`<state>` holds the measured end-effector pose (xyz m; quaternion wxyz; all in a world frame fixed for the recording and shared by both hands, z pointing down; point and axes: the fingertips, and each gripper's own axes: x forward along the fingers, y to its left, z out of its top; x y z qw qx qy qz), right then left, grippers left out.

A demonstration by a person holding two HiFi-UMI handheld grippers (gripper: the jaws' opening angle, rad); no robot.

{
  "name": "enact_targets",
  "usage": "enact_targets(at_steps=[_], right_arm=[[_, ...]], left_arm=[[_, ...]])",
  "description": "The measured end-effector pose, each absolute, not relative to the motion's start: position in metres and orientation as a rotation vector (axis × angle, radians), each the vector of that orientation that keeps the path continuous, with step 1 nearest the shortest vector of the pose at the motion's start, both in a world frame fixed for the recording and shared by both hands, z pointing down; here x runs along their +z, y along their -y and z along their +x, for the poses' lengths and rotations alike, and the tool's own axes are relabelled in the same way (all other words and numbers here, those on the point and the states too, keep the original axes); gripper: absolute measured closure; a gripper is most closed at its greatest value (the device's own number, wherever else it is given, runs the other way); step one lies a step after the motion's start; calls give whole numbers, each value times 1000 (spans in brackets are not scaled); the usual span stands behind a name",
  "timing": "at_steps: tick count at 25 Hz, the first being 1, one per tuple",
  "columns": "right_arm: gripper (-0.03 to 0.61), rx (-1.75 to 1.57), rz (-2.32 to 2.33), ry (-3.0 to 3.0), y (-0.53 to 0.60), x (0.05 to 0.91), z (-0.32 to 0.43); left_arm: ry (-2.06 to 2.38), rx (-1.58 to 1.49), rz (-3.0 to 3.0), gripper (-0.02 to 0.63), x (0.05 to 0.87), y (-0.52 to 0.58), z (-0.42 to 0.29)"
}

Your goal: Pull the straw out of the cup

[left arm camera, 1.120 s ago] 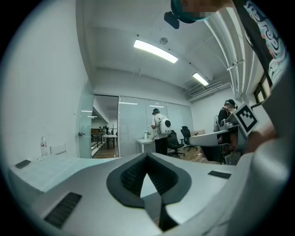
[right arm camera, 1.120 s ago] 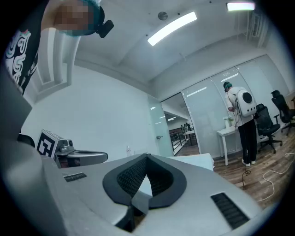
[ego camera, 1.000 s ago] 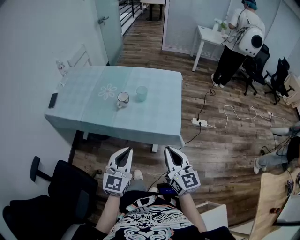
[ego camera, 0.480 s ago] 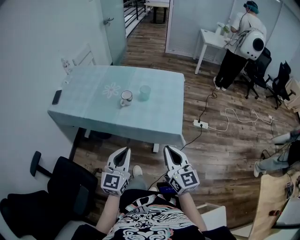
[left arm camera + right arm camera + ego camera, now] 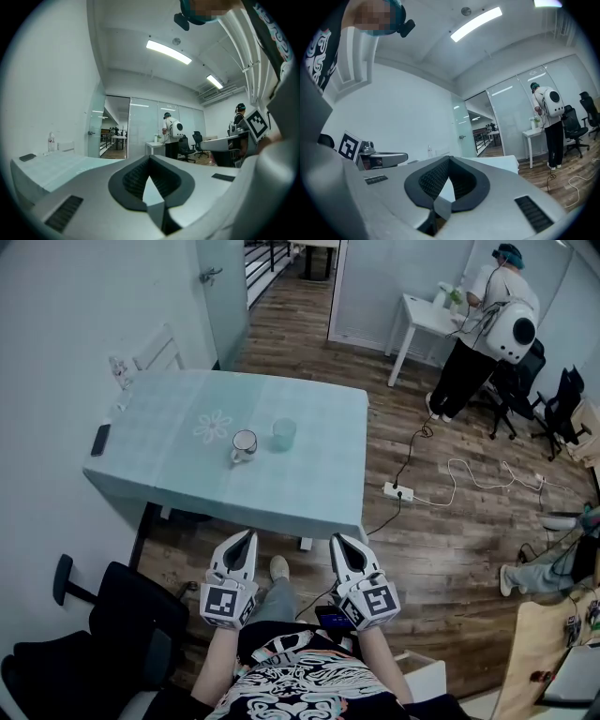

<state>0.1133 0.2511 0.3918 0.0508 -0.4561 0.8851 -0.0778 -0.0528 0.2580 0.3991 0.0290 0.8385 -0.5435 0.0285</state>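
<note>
Across the room, the table [image 5: 309,493] bears the cup [image 5: 283,433], while the left gripper [image 5: 244,538] and right gripper [image 5: 338,542] hang closed and empty near the body, seemingly ahead of any approach.

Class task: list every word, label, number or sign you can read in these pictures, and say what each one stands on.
No text can be read anywhere.
On the left gripper, marker cube: black-and-white squares, no letters.
On the right gripper, its cube: the same.
Person's shirt: patterned print, too blurred to read.
Mug: too small to tell.
</note>
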Motion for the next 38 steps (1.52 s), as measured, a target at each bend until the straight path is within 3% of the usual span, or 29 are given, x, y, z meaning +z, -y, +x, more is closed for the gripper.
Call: enact_targets(at_steps=[20,38], right_arm=[[568,-341,-1504,-2721,-62,418,90],[568,-344,-1598,-2792,-2,437,57]], left_arm=[[1616,144,2587,617,412,-60,-83],[1521,185,2579,617,438,13,-106]])
